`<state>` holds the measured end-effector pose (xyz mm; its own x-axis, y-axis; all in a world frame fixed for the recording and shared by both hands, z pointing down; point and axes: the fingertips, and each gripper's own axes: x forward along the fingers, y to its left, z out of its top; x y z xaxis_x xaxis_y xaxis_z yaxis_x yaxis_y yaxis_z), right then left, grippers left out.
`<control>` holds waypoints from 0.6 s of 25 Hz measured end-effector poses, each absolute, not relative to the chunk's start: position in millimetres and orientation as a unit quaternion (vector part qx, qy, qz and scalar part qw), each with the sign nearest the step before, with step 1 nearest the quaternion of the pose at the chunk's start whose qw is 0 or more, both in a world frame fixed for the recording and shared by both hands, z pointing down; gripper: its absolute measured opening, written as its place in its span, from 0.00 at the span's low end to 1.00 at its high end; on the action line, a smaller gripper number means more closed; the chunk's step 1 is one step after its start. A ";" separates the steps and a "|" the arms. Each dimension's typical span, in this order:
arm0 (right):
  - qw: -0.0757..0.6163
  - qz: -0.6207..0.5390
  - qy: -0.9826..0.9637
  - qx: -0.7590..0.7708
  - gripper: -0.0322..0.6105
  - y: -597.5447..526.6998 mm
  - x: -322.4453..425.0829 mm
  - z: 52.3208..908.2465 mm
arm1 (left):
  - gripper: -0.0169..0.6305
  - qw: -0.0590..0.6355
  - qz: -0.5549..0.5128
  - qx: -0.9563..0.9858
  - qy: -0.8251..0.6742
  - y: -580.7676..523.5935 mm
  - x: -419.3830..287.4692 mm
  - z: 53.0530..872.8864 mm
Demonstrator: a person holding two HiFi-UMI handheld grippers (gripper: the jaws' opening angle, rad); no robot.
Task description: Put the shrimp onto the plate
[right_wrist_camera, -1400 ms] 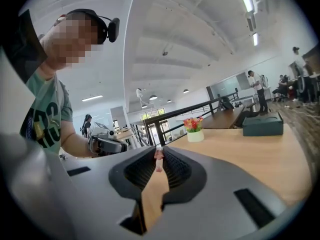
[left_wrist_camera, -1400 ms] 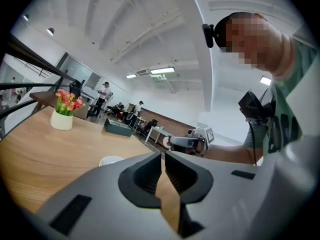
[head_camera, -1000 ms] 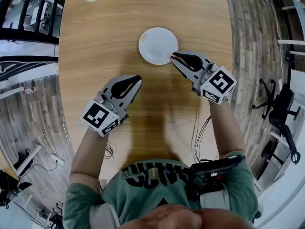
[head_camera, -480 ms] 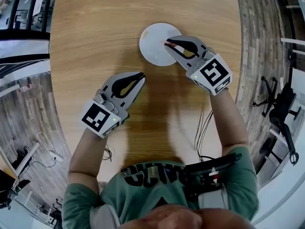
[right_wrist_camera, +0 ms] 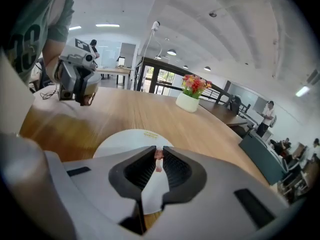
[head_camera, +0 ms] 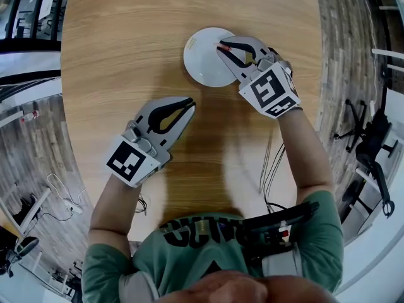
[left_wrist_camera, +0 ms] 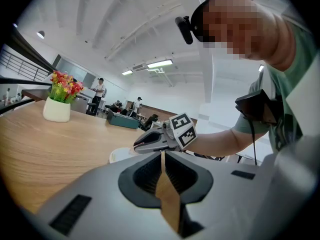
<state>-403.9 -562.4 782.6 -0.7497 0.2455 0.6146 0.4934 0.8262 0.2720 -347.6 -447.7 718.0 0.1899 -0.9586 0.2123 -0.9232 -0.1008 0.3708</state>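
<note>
A small pink shrimp (right_wrist_camera: 158, 157) is pinched between the tips of my right gripper (right_wrist_camera: 158, 151), which is shut on it. In the head view that gripper (head_camera: 222, 47) hangs over the right part of the round white plate (head_camera: 201, 63), and the shrimp (head_camera: 223, 45) shows at its tips. In the right gripper view the plate (right_wrist_camera: 122, 141) lies just below the jaws. My left gripper (head_camera: 190, 104) is shut and empty, held over bare wood nearer to me than the plate. From the left gripper view (left_wrist_camera: 162, 154) I see the right gripper (left_wrist_camera: 138, 146) above the plate (left_wrist_camera: 119, 155).
The plate lies on a round wooden table (head_camera: 126, 49). A white pot of red and yellow flowers (right_wrist_camera: 190, 100) stands at its far edge, also in the left gripper view (left_wrist_camera: 56, 109). Cables (head_camera: 270, 163) hang off the table's near right edge. People sit in the room behind.
My right gripper has moved left from the plate's right rim to over the plate, sunk lower and rolled, still holding the shrimp. The left gripper has hardly moved.
</note>
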 end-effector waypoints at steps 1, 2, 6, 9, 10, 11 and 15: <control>0.294 -0.226 -0.907 -0.199 0.12 -563.3 -403.7 785.0 | 0.07 0.214 -0.040 0.741 -0.635 -448.0 -346.6 717.5; 0.298 -0.236 -0.904 -0.194 0.12 -564.6 -403.4 787.2 | 0.07 0.212 -0.039 0.742 -0.635 -448.1 -345.5 716.9; 0.319 -0.265 -0.895 -0.163 0.12 -572.4 -404.0 796.3 | 0.07 0.211 -0.031 0.744 -0.633 -447.1 -343.9 718.7; 0.324 -0.284 -0.889 -0.155 0.12 -573.8 -406.6 801.3 | 0.07 0.216 -0.035 0.744 -0.631 -446.1 -344.6 719.6; 0.324 -0.287 -0.888 -0.155 0.12 -573.9 -406.2 801.4 | 0.07 0.216 -0.036 0.744 -0.632 -446.2 -344.1 719.1; 0.324 -0.289 -0.887 -0.156 0.12 -573.7 -405.5 801.1 | 0.07 0.216 -0.036 0.744 -0.632 -446.5 -343.6 718.6; 0.325 -0.295 -0.884 -0.160 0.12 -570.5 -404.0 802.5 | 0.07 0.213 -0.034 0.746 -0.630 -446.5 -342.4 719.4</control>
